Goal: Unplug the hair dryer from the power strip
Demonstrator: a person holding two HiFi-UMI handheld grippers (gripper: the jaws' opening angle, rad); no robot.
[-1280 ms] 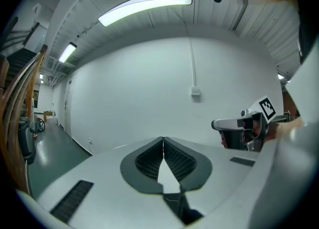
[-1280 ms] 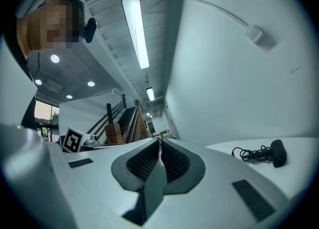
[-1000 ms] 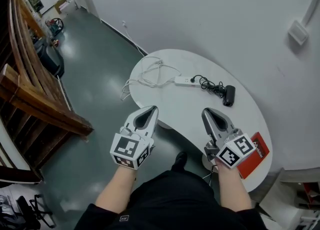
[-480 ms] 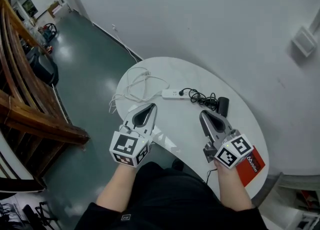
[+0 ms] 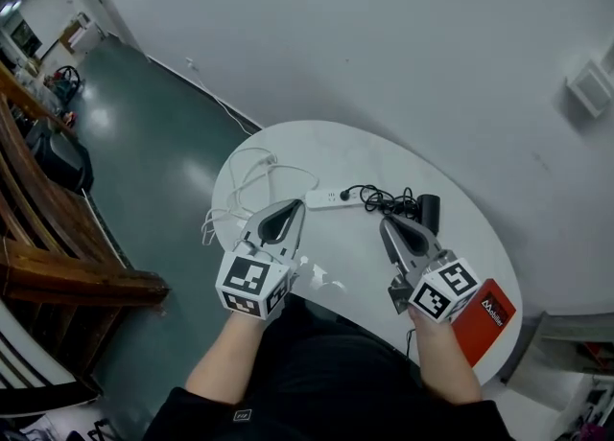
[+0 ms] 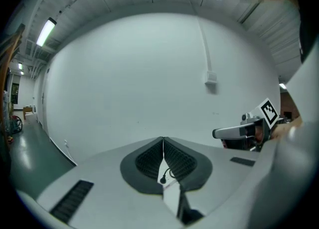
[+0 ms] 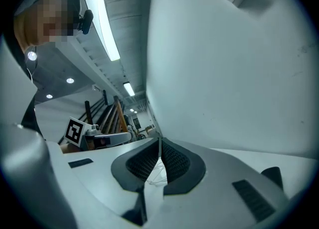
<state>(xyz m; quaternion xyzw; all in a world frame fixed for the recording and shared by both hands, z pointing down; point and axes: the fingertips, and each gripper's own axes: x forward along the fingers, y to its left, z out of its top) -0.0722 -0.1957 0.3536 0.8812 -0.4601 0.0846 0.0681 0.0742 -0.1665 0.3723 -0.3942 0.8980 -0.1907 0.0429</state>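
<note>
the plug [image 5: 346, 196] is judged to be small, hard and stiff, and firmly seated in the power strip [image 5: 326, 199]. it is best pinched on its black body right at the socket, not on the soft, tangled cord [image 5: 382, 201]. the strip is judged light and likely to slide or lift on the smooth counter [image 5: 317, 147] unless its white body is pinned down. the hair dryer [image 5: 428, 209] lies at the cord's other end, to the right of the strip. the left hand-held gripper [image 5: 292, 209] is held just short of the strip, and the right hand-held gripper [image 5: 388, 223] just short of the cord and dryer. nothing is touched by either. both pairs of jaws are pressed together and empty.
</note>
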